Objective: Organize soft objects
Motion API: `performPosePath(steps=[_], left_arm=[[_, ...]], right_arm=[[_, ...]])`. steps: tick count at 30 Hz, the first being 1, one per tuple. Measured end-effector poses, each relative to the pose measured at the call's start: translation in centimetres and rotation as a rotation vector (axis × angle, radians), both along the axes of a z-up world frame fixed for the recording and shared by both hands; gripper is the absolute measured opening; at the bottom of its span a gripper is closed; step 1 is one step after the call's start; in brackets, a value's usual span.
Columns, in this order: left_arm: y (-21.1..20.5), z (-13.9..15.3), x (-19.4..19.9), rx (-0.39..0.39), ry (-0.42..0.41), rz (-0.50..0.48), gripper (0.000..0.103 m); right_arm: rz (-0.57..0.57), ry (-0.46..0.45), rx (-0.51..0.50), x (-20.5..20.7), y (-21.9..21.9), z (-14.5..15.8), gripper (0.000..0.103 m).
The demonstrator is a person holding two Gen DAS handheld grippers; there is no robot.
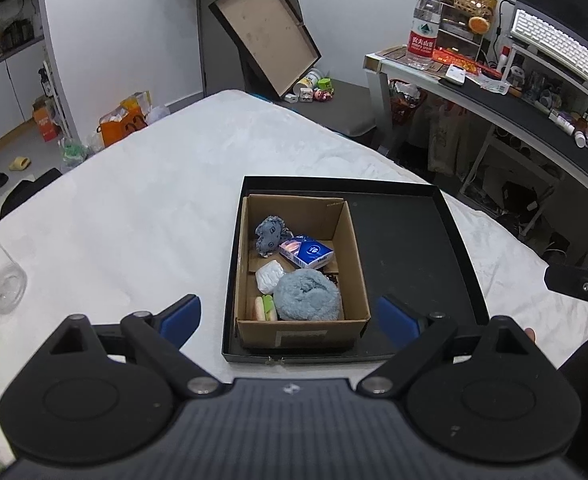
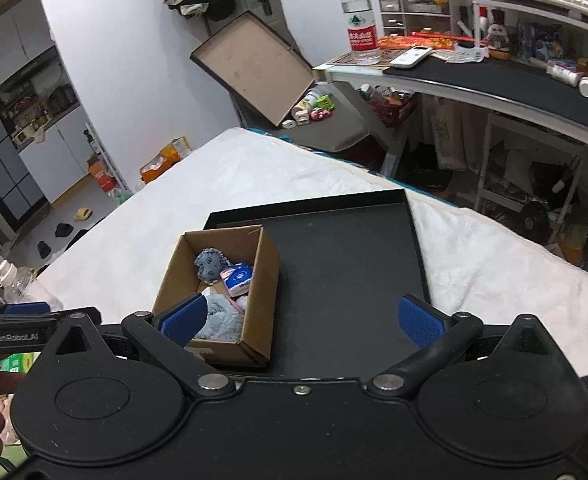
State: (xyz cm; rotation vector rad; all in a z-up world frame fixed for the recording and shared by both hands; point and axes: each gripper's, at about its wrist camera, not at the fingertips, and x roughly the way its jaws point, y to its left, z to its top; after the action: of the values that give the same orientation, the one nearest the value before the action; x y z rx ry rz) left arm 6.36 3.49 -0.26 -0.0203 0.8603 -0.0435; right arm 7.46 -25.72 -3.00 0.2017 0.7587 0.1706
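Now sorting looks near done: my left gripper [image 1: 290, 314] fingers wide, empty; right gripper [image 2: 300, 320] fingers wide, empty too. Soft things sit inside cardboard box [image 1: 358, 268] on black tray [image 1: 414, 240], atop bed: fluffy blue-grey ball [image 1: 308, 296], glossy tissue pack [image 1: 308, 254], denim-look plush [image 1: 270, 234]. Next, I judge: hunt leftovers.

The room is being enclosed by plain white walls [image 1: 126, 28]. A white-covered bed [image 1: 142, 200] is being flanked on the right by a cluttered desk [image 1: 506, 104], where a water bottle [image 1: 424, 26] and a keyboard [image 1: 562, 46] are being kept.
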Motion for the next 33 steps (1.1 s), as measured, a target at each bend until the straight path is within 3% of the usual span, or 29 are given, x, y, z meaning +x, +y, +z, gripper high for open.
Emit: performPosePath(steps=[33], left_arm=[[-0.7,3.5,-5.8,-0.011,-0.100,0.001,0.098]], right_arm=[[0.009,-0.052,-0.033,-5.1,0.4,3.2,0.103]])
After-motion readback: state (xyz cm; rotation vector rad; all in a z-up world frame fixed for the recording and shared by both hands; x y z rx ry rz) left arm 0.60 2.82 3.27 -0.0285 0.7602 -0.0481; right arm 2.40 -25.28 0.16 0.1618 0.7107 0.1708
